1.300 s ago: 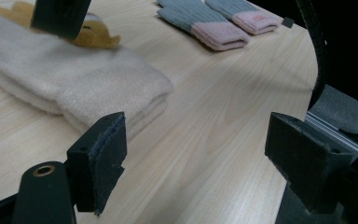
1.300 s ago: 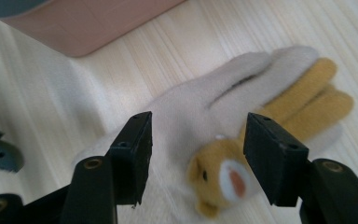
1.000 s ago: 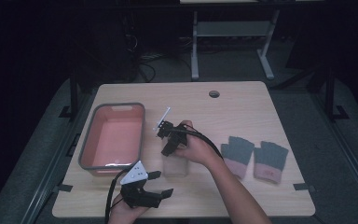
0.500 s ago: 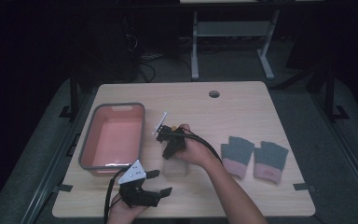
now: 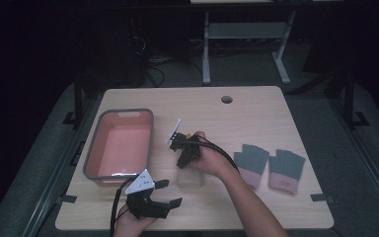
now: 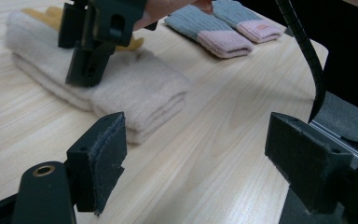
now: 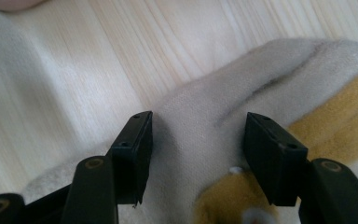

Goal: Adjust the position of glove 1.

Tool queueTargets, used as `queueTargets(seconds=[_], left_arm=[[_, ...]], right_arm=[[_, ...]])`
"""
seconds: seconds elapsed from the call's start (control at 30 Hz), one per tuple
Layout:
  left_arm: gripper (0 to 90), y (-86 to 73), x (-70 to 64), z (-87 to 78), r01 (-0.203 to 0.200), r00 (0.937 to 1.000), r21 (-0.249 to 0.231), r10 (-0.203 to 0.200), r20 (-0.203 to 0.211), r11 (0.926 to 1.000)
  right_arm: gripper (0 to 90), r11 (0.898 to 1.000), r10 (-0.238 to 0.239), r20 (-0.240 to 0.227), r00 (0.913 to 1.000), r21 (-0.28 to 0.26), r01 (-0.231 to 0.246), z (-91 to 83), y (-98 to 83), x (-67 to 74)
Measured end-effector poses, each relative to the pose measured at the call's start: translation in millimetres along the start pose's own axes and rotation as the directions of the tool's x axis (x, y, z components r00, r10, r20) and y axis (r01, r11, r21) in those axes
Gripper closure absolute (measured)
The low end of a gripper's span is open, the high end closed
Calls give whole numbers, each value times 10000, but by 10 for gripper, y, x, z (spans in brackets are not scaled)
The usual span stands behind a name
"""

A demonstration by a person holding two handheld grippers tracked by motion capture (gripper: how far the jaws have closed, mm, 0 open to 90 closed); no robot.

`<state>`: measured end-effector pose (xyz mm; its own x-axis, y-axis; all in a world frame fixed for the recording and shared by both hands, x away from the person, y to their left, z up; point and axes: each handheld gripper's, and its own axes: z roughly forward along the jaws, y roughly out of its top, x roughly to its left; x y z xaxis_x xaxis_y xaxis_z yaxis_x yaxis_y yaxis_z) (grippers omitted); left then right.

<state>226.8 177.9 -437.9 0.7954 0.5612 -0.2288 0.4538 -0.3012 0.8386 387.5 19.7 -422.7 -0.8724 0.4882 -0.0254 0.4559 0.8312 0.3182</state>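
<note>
Little has moved: both grippers gape, right gripper (image 5: 183, 159) over seemingly folded cloth (image 6: 135, 88), beside tub (image 5: 109, 174).

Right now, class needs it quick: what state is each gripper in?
Left gripper: open, holding nothing.
Right gripper: open, jaws either side of the cream folded cloth, not shut on it.

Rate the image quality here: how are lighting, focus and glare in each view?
High view: dim, surroundings nearly black, the table evenly lit, the folded beige cloth pale and low-contrast. Left gripper view: bright, cloth fairly sharp, near claw pads soft. Right gripper view: wood washed out by glare at left, fabric close and slightly blurred.
</note>
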Motion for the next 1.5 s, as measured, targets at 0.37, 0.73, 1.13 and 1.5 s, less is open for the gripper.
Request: queueTargets(seconds=[0.37,0.73,1.13,1.5], left_arm=[[208,-2,5,3,107,9999,149,-107,3,9998],[207,-14,-12,33,207,9997,193,-209,111,9996],[206,18,-9,75,686,9973,234,-691,236,9974],[223,220,16,270,1663,9859,396,-1655,-224,9853]], right_arm=[[424,9992,257,137,9996,300,-261,-67,-162,-79],[423,9975,656,156,9977,252,-660,-107,-297,-135],[375,9894,1229,-247,9921,-744,-1244,-228,-395,-177],[368,9376,2495,-991,9633,-2243,-2659,-578,-824,-332]])
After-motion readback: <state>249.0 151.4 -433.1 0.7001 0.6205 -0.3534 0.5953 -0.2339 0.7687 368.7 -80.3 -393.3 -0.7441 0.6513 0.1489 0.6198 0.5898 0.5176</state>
